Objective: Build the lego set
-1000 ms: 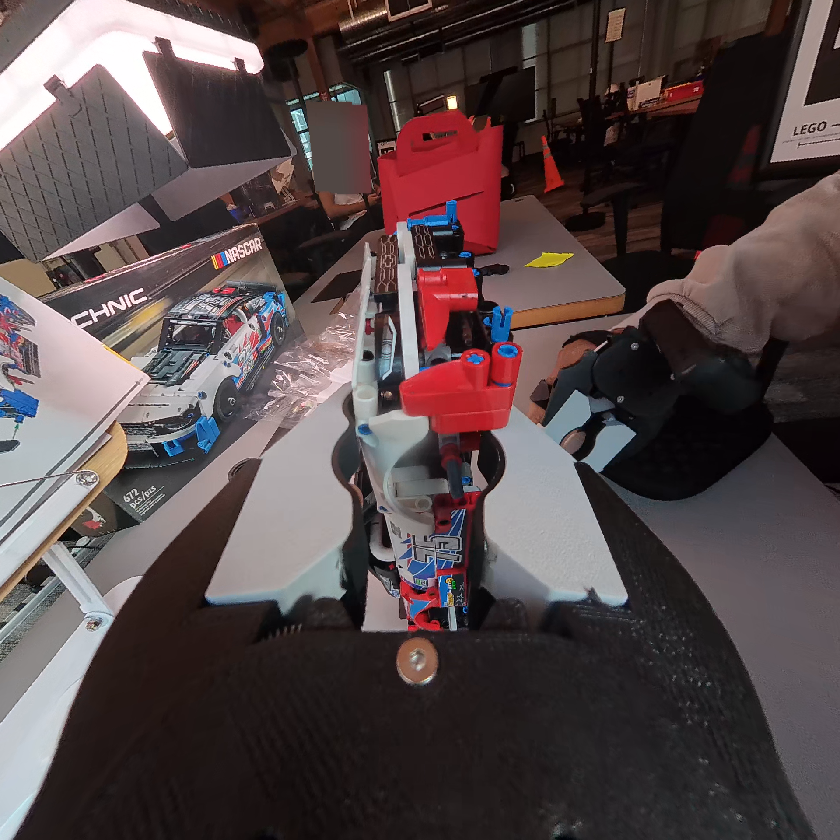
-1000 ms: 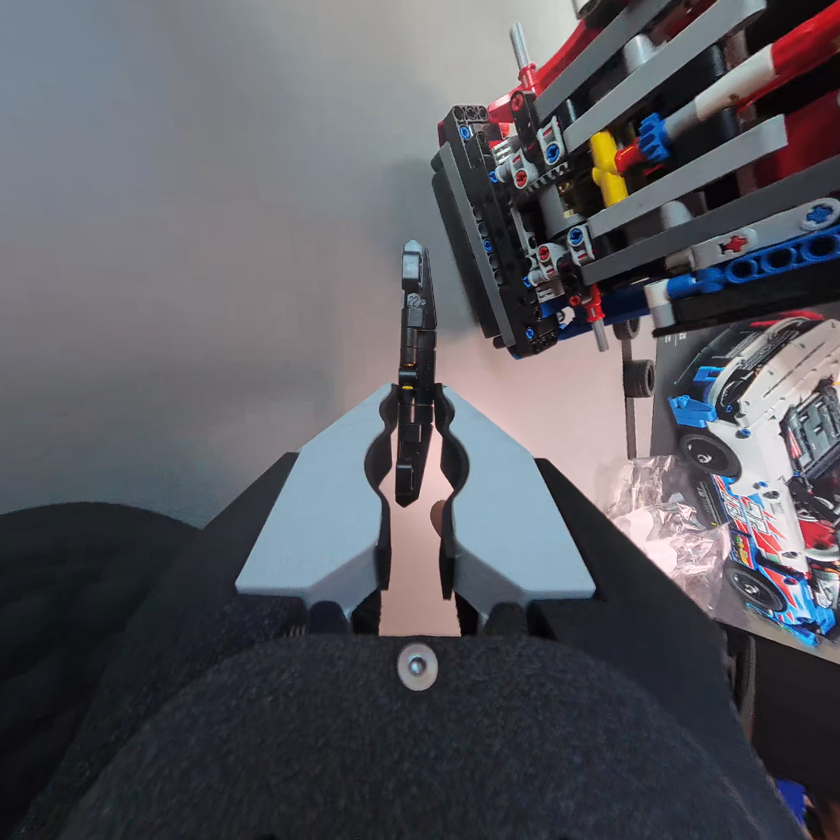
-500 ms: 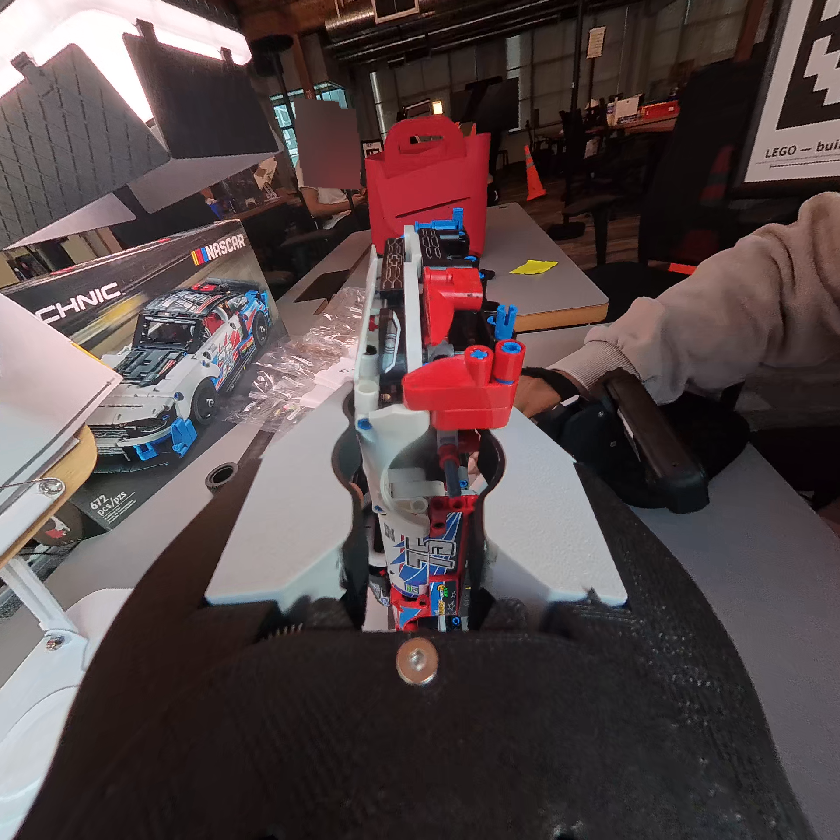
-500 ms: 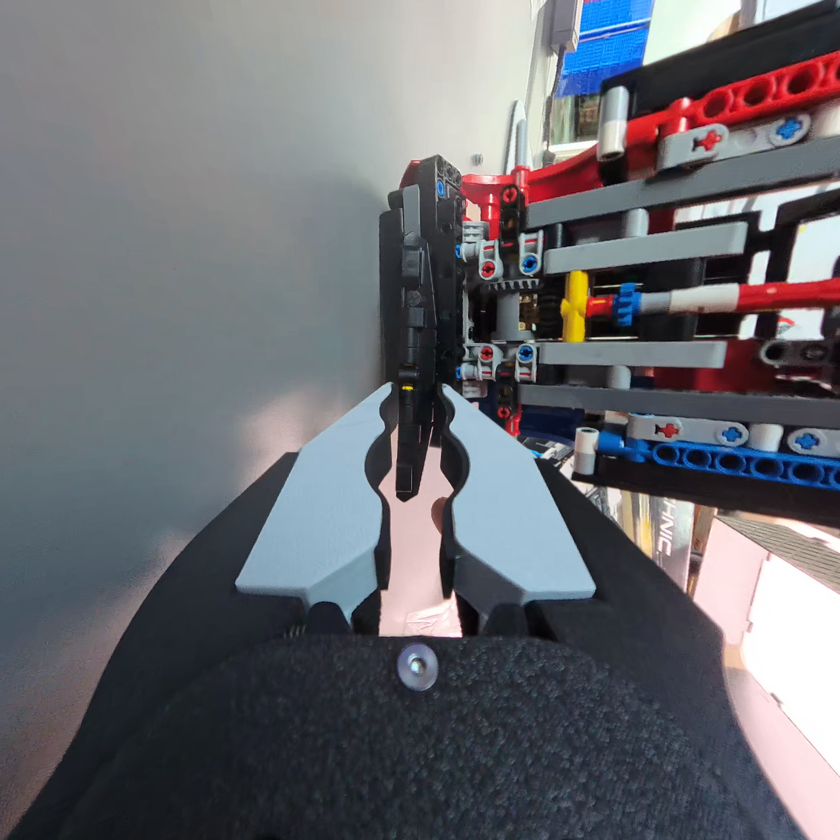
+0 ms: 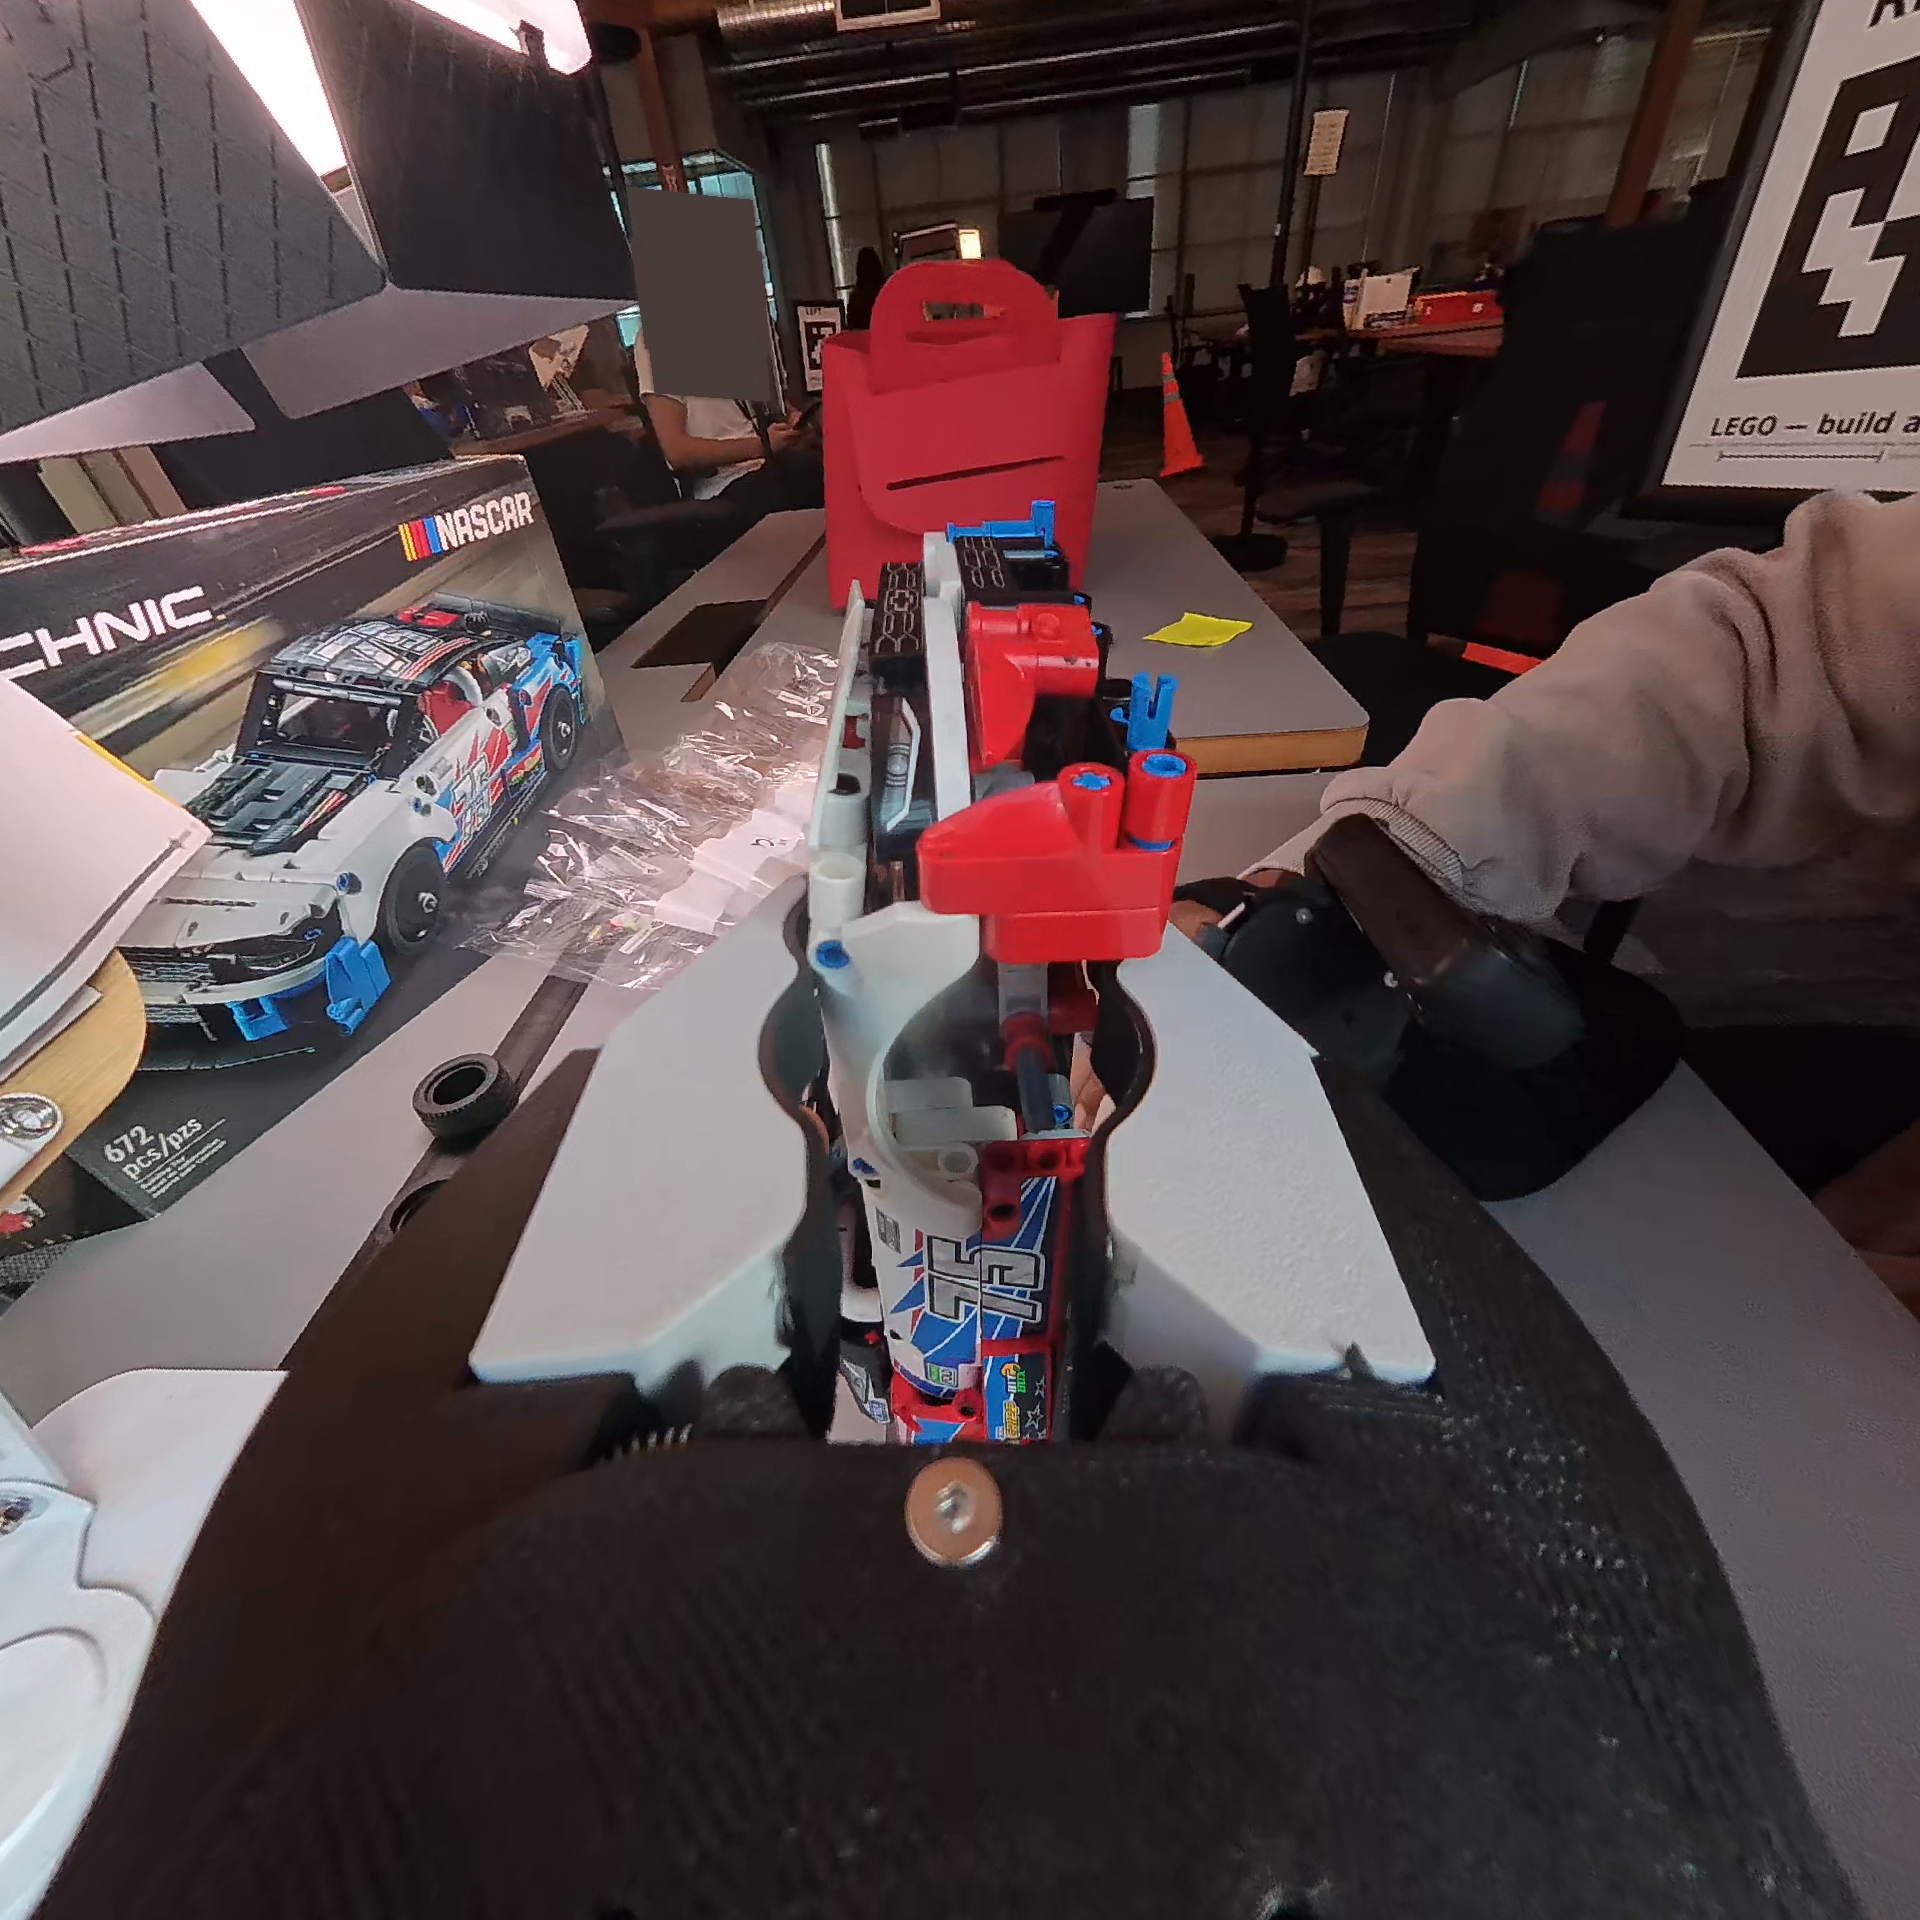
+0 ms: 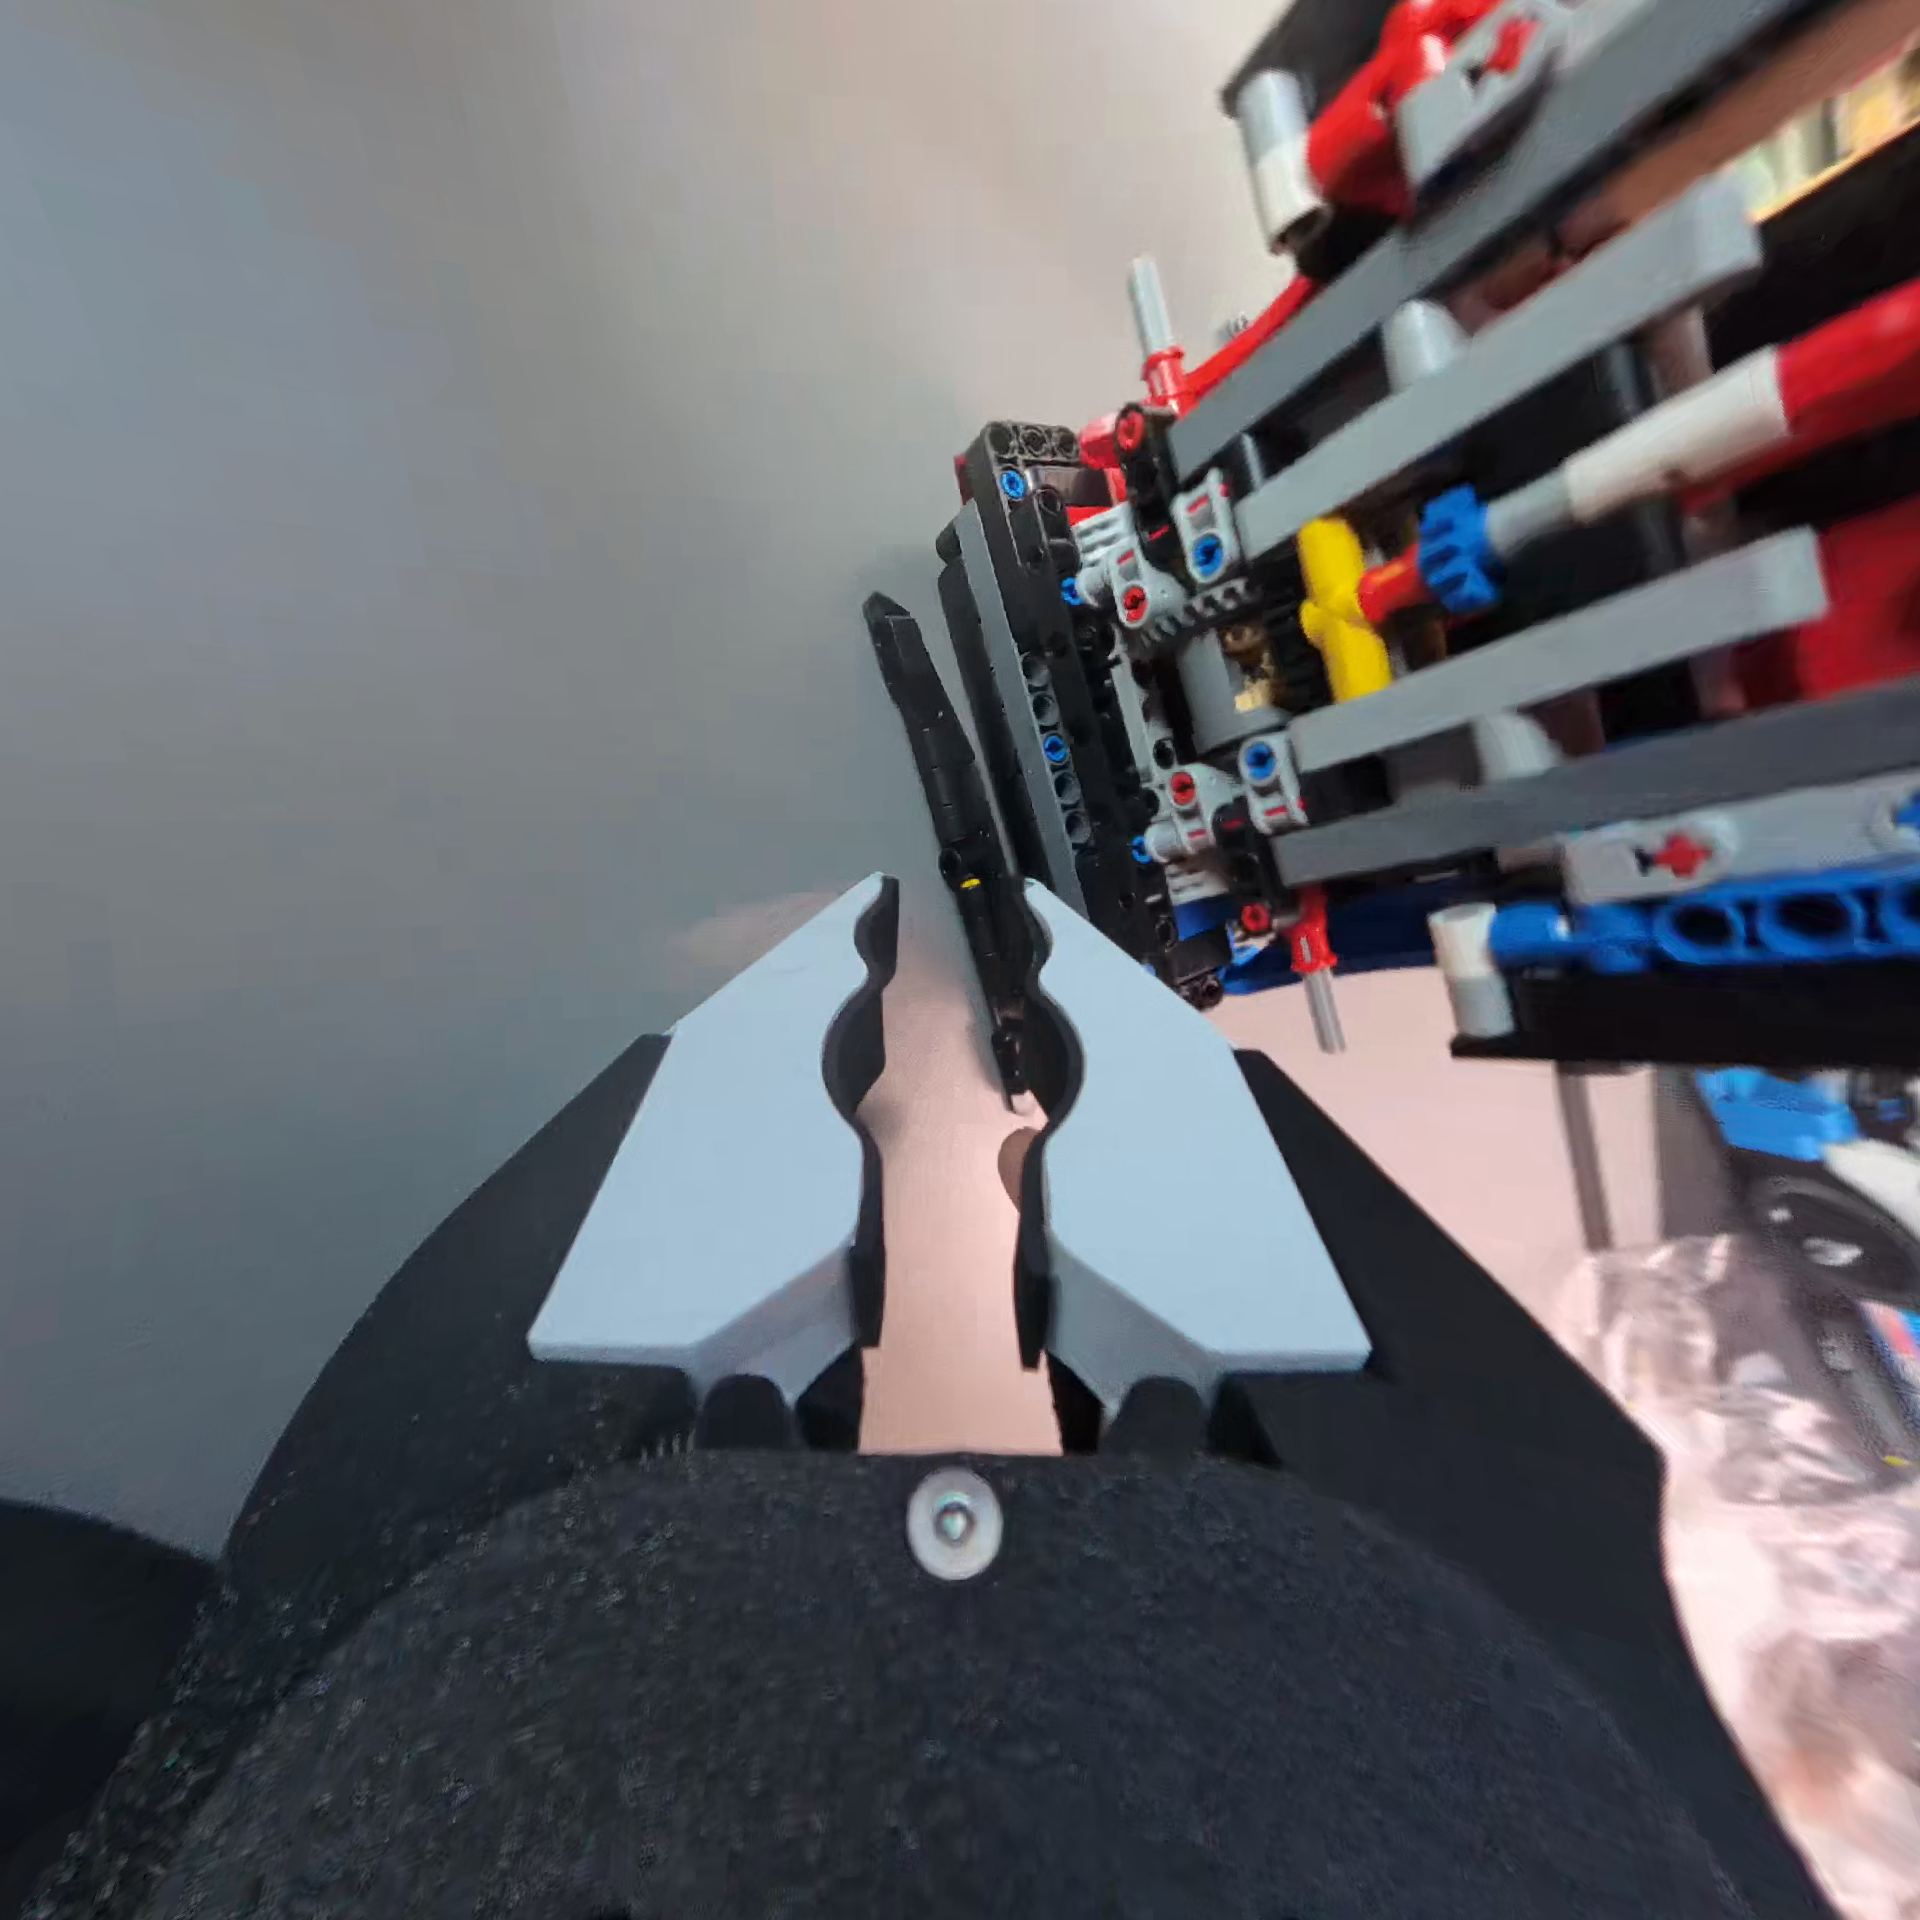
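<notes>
Two grippers: the left gripper [image 5: 961, 1039] clamps the red-white-blue brick car chassis [image 5: 997, 852]; the right gripper [image 6: 961, 904], released, flanks a slim black brick strip [image 6: 940, 769].

Bright softbox [image 5: 312, 114] glare upper left (fisheye-bent edges); right wrist view seems motion-blurred.

Printed writing, wording withheld: black car-picture box [image 5: 312, 748] at left; white poster [image 5: 1808, 260] upper right; stickers on toy car [image 5: 987, 1268]; hanging paper sign [image 5: 1328, 145] far back.

right gripper [image 6: 961, 997] now parted, black piece [image 6: 951, 821] loose against right finger
</notes>
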The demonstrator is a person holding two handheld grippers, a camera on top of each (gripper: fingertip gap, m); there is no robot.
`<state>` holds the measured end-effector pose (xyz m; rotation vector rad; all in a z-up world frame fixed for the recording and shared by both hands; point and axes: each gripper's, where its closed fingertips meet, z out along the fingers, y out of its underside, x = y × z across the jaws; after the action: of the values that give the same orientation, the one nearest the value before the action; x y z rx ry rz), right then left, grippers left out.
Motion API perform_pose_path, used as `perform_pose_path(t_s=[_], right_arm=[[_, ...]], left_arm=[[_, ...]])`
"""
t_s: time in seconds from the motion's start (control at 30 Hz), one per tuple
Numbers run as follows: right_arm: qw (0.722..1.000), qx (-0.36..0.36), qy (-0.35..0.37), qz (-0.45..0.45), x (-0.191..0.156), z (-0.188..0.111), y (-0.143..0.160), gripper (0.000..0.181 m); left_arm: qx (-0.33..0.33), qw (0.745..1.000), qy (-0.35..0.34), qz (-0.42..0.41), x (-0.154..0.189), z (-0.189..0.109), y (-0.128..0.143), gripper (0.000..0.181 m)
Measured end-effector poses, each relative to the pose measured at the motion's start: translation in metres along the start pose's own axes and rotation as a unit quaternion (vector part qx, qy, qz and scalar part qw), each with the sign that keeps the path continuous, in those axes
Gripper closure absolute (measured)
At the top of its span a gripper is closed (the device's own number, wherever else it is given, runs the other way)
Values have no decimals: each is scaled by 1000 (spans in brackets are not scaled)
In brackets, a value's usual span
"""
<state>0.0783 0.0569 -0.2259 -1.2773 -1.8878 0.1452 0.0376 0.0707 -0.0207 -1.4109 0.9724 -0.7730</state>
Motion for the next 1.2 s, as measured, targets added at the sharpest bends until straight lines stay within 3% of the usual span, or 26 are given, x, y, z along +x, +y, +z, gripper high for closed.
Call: perform_pose_path(t_s=[0.2,0.37,0.57,0.87,1.03,1.2], right_arm=[[960,28,-86,264,22,-20,25,167],[915,-4,-199,351,21,-6,37,161],[920,-60,-233,310,14,1,43,164],[985,-7,-82,153,-6,-18,33,172],[991,49,-23,122,-15,-48,14,175],[989,52,-18,139,-23,-67,20,176]], left_arm=[[1,1000,-8,-4,-6,-9,1,131],[7,1000,-12,-13,-12,-12,1,131],[10,1000,-14,-17,-14,-16,2,131],[20,999,-10,-29,-16,-19,1,131],[12,999,-5,-49,-11,-20,1,133],[10,994,11,-104,-5,-26,-1,134]])
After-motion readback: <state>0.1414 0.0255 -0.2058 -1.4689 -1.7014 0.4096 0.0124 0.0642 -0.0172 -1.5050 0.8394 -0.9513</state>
